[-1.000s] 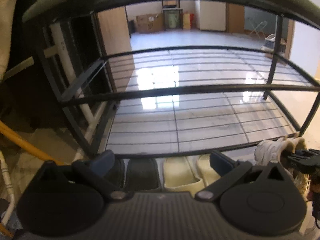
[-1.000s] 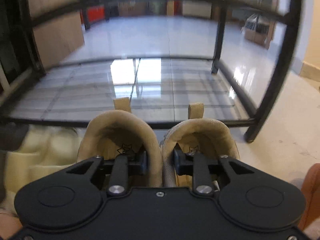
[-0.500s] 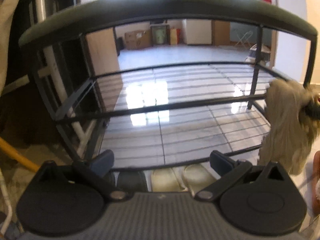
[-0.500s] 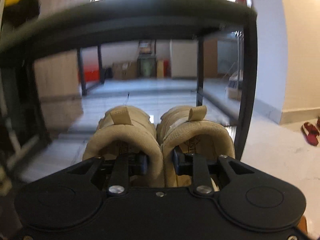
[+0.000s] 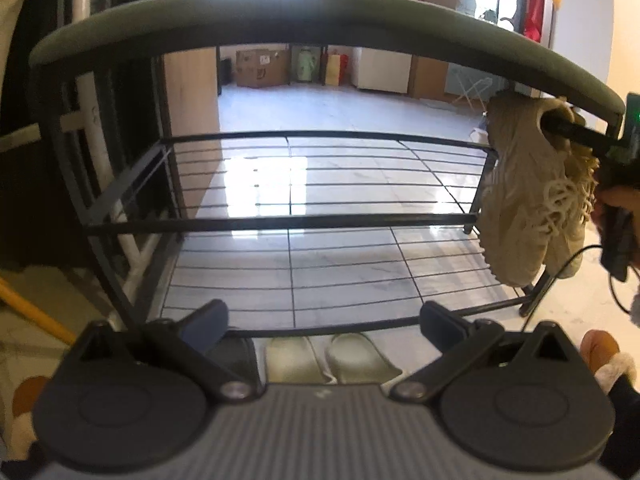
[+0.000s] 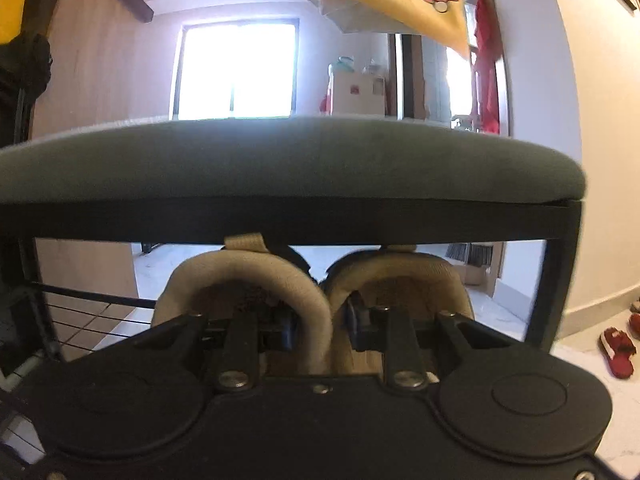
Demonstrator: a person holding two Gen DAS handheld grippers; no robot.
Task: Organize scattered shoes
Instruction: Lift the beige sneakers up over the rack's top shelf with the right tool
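Note:
My right gripper [image 6: 320,326] is shut on a pair of beige sneakers [image 6: 256,280], pinching their two inner collars together, one finger inside each shoe. In the left wrist view the same sneakers [image 5: 520,200] hang toes down at the right end of the black shoe rack [image 5: 280,222], just under its green padded top [image 5: 320,12]. My left gripper [image 5: 324,320] stands open and empty, low in front of the rack's lower wire shelf. Pale green slippers [image 5: 332,360] and a dark slipper [image 5: 232,354] lie on the floor under that shelf.
Both wire shelves of the rack are bare. Red slippers [image 6: 618,354] lie on the floor at the far right by the wall. A yellow pole [image 5: 36,312] slants at the left. A fluffy brown slipper [image 5: 604,354] shows at the lower right.
The right gripper has lifted the beige sneakers from floor level up to just below the padded top. The left gripper has risen slightly and stayed open.

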